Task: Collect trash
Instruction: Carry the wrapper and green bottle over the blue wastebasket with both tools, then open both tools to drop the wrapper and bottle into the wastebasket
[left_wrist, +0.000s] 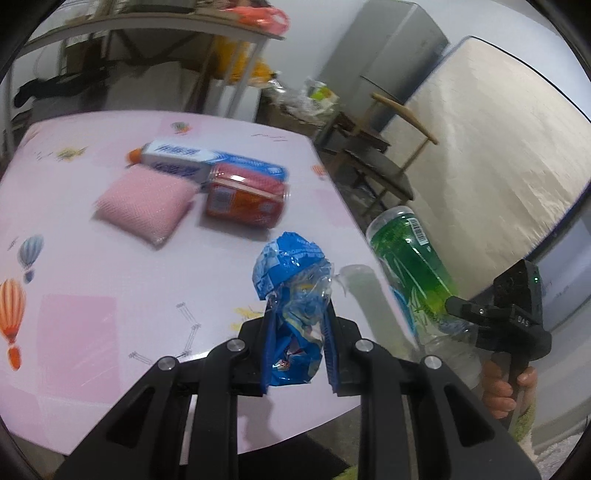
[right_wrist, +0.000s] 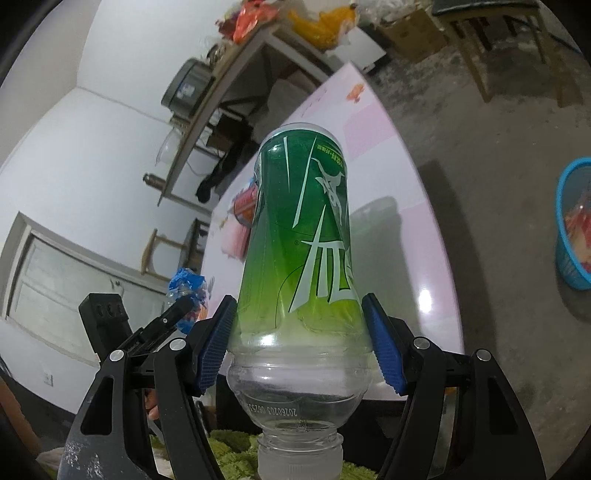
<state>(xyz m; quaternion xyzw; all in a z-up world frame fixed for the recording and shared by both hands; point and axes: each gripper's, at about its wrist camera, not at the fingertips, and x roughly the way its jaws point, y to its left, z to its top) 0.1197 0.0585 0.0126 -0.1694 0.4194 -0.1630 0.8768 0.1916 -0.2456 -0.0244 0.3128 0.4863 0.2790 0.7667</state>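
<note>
Above the pink table (left_wrist: 110, 295), left gripper (left_wrist: 297, 332) is pinching a blue wrapper (left_wrist: 291, 266), right gripper (right_wrist: 299, 339) is clamping a green bottle (right_wrist: 303, 229); next, carrying both to the blue basket (right_wrist: 565, 221).

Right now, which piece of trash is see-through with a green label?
The plastic bottle clamped in the right gripper; the left gripper holds a crumpled blue wrapper.

**Readable marks on the bottle and the right claw**

The green bottle (right_wrist: 299, 236) carries a printed date code near its clear neck, seen upside down, which reads about "20260203" followed by more digits. Its label shows large white Chinese characters and, in the left wrist view, a barcode too small to read. The right claw (left_wrist: 452, 306) body shows small white letters, perhaps "DAS". The box (left_wrist: 192, 158) on the bench (left_wrist: 74, 325) has blurred Chinese print.
</note>
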